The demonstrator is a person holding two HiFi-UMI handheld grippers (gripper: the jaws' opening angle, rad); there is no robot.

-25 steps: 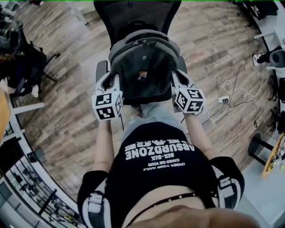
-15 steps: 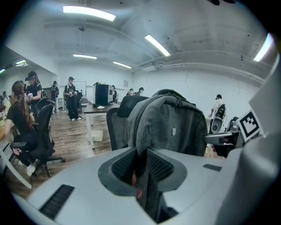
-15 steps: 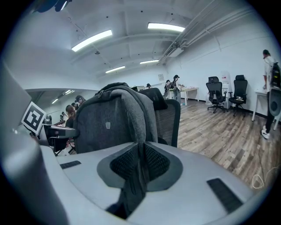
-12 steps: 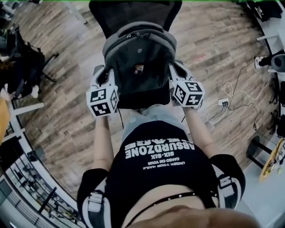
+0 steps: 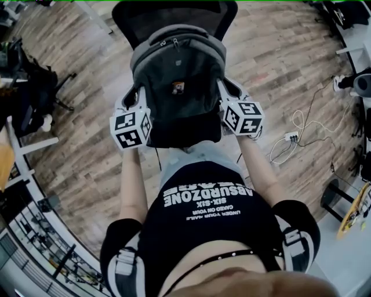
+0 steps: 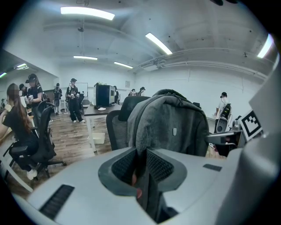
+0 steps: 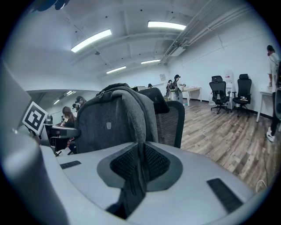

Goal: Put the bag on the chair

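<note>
A grey backpack point(image 5: 177, 69) hangs upright between my two grippers, over the seat of a black mesh office chair point(image 5: 145, 14) whose backrest rises just behind it. My left gripper point(image 5: 132, 97) is shut on the bag's left shoulder strap point(image 6: 147, 193). On the other side, my right gripper point(image 5: 227, 93) is shut on the right strap point(image 7: 138, 176). In the left gripper view the bag point(image 6: 171, 127) fills the middle with the chair point(image 6: 115, 127) behind it. The right gripper view has the bag point(image 7: 109, 123) in front of the mesh backrest point(image 7: 169, 123). Whether the bag's bottom touches the seat is hidden.
A power strip with white cables point(image 5: 290, 136) lies on the wood floor to the right. Another black chair point(image 5: 35, 87) stands at the left. Several people point(image 6: 30, 92) stand or sit by desks to the left. Two office chairs point(image 7: 228, 94) stand farther off at the right.
Both grippers have carried the bag forward, up the picture, closer to the chair's backrest. Their hold on the straps is unchanged.
</note>
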